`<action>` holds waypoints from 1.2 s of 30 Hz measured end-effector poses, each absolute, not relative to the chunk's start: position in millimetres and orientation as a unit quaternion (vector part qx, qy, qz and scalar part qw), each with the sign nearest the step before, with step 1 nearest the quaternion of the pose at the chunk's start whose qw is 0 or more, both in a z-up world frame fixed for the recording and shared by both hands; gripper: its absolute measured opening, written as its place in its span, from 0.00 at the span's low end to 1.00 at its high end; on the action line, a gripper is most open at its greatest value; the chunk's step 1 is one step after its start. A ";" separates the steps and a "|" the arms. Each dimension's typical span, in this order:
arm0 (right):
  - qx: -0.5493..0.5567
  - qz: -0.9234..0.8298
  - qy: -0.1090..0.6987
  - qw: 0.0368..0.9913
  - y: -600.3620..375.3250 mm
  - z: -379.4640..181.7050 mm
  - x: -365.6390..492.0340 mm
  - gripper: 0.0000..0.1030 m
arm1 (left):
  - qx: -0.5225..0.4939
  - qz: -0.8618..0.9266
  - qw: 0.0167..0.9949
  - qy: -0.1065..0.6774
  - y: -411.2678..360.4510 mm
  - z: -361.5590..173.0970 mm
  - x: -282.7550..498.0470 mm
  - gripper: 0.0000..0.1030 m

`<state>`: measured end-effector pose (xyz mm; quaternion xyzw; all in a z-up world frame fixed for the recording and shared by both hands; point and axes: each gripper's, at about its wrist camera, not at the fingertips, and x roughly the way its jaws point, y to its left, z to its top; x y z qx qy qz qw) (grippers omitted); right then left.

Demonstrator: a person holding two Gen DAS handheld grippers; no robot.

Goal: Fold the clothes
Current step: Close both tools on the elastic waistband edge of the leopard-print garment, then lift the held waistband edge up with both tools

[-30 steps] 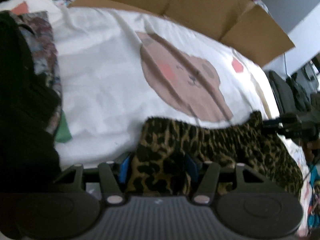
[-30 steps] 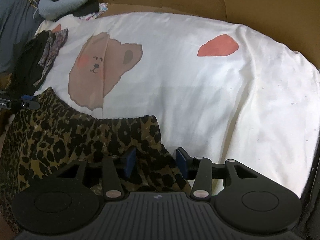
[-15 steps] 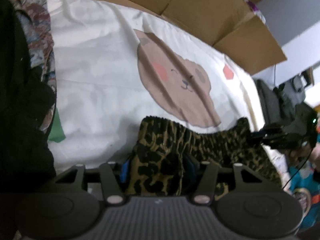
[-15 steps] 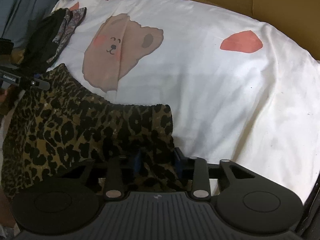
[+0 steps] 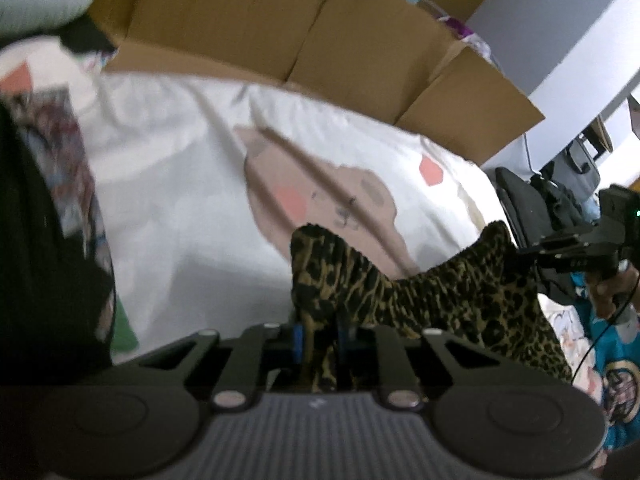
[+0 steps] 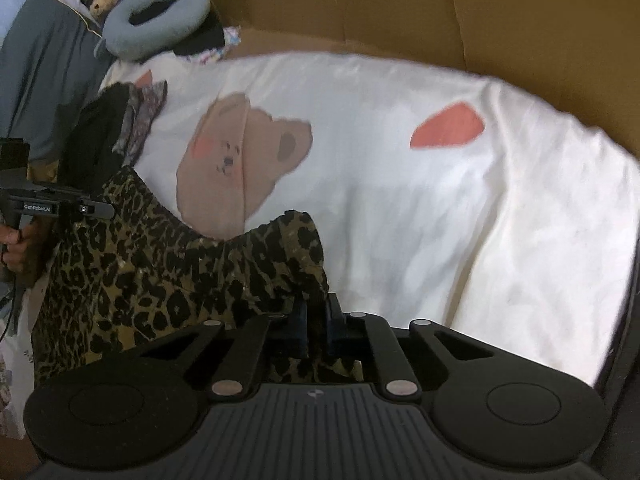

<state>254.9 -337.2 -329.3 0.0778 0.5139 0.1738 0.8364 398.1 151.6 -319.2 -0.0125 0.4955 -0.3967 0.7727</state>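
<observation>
Bed (image 6: 460,216) covered by white bear-print sheet (image 5: 180,200); dark clothes pile (image 6: 108,136) at its left edge, grey neck pillow (image 6: 156,26) at far corner.

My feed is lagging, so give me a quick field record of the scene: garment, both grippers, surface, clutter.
garment: leopard-print garment, held up by its gathered top edge, sagging between the two grips
left gripper: shut on the garment's edge
right gripper: shut on the opposite end of that edge
surface: white sheet with a brown bear print
clutter: dark clothes pile at the left side of the sheet; grey neck pillow at the far corner
backdrop: cardboard behind the sheet
</observation>
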 end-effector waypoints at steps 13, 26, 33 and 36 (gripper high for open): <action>0.039 0.121 0.451 0.883 -345.0 -290.6 284.0 0.05 | 0.010 -0.395 0.808 0.438 127.3 -288.8 425.2 0.15; 0.022 0.091 0.420 0.903 -346.0 -281.4 332.7 0.04 | 0.037 -0.373 0.833 0.406 101.8 -276.4 467.6 0.14; 0.007 0.081 0.417 0.905 -349.4 -281.5 365.0 0.04 | 0.048 -0.359 0.843 0.398 82.6 -278.7 493.2 0.14; 0.006 0.073 0.419 0.905 -352.7 -285.0 378.4 0.05 | 0.054 -0.354 0.844 0.399 75.6 -282.1 502.8 0.14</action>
